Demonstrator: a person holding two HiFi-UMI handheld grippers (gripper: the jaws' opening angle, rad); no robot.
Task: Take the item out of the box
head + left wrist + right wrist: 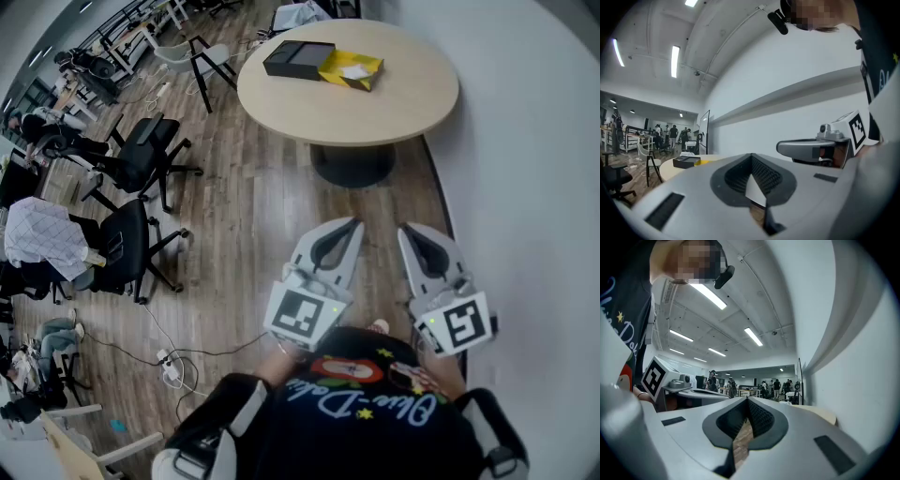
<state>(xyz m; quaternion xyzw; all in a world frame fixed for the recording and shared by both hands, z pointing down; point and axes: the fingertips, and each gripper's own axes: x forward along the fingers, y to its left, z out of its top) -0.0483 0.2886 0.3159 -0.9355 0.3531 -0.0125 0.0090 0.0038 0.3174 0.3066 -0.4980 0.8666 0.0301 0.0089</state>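
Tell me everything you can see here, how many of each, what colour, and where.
table: one, round, pale wood, far ahead by the wall
black box: one, black, on the table's far left part
yellow box: one, yellow, something white inside, just right of the black box
office chairs: at least two, black, on the floor at left
power strip: one, white, on the floor, near left
floor: brown wood planks
wall: white, right
left gripper: one, grey, shut, empty, low near the body
right gripper: one, grey, shut, empty, beside it
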